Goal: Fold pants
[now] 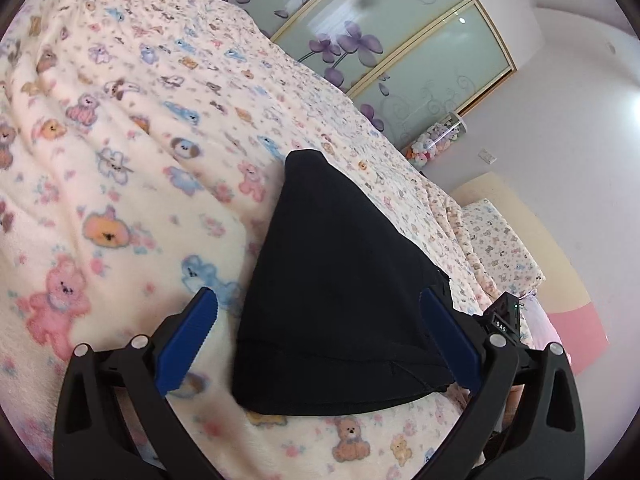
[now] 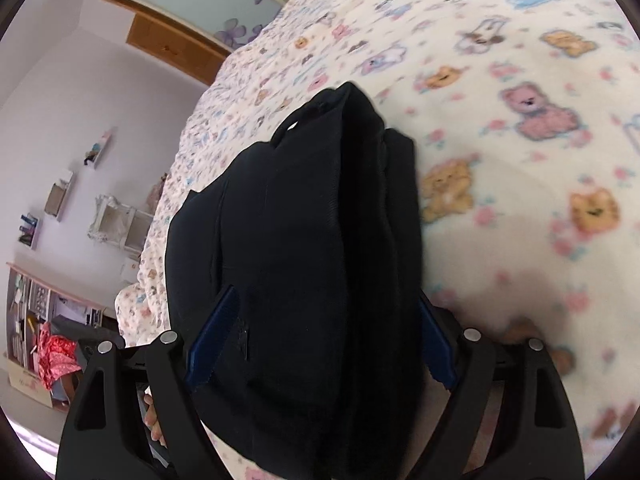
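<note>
The left gripper, with its blue ridged pads on black arms, stands wide apart; the black soft-fabric pants lie as a bundle between the pads, and the left pad is clear of the cloth with bedding showing in the gap. The right-hand pad sits at the cloth's edge, and I cannot tell whether it presses on it. The right gripper is likewise spread wide, with the same pants filling the space between its blue pads and draping over the near one; whether it truly clamps the thick bundle or merely straddles it cannot be told from this view.

The pants rest on the cream fleece blanket printed with pastel bears, already gathered into a compact, several-layered stack: the right wrist view shows stacked folds running lengthwise, the left wrist view a tapered, rounded packet. Judging by that, most of the folding looks done. What seems left is squaring the packet, flattening the bulging layers, and letting go, though the far end is hidden
</note>
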A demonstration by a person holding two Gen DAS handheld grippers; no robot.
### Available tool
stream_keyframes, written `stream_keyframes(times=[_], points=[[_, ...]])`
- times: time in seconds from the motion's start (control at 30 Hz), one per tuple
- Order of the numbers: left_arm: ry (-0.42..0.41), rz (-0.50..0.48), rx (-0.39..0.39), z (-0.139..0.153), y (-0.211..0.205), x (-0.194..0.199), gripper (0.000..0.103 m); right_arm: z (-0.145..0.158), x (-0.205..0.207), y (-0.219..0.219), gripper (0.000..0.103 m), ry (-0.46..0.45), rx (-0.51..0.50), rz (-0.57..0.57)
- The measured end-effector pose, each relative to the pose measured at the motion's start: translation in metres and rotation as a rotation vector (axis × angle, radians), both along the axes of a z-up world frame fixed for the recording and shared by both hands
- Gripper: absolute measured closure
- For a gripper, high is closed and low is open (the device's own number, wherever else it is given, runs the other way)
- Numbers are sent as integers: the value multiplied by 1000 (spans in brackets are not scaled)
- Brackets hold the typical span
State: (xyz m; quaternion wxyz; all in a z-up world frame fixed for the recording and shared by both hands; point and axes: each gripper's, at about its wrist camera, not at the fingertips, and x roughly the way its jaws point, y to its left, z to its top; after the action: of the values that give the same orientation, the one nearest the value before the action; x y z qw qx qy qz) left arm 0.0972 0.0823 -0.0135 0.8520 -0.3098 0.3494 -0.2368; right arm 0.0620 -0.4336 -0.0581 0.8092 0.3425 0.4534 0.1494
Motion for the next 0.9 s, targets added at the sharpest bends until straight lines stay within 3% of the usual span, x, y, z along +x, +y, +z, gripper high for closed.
stream_keyframes(times=[0.1,0.17,0.2,0.33,0.47,0.57,0.63,0.77,0.83,0.9], points=[[-3,1,-10,0,2,0,2,6,-7,1,37,-88,76,37],[-5,2,-11,-1,2,0,2,4,-12,-2,56,-116,66,35],[-7,3,-11,-1,2,0,2,-1,-13,-7,59,-106,69,24],[-11,-1,-65,-1,3,1,2,-12,-21,-12,61,-159,129,8],[36,-60,-156,7,5,18,2,-21,-29,-19,61,-208,183,8],[89,-103,-81,16,1,41,2,-24,-31,-23,61,-233,221,10],[154,-166,-79,16,-1,61,2,-26,-33,-26,61,-240,237,11],[311,-260,-56,2,-13,99,3,-26,-34,-25,61,-249,254,16],[362,-257,-3,-5,-19,114,3,-25,-34,-26,61,-253,260,18],[410,-301,-13,-15,-27,127,4,-26,-34,-26,61,-257,265,21]])
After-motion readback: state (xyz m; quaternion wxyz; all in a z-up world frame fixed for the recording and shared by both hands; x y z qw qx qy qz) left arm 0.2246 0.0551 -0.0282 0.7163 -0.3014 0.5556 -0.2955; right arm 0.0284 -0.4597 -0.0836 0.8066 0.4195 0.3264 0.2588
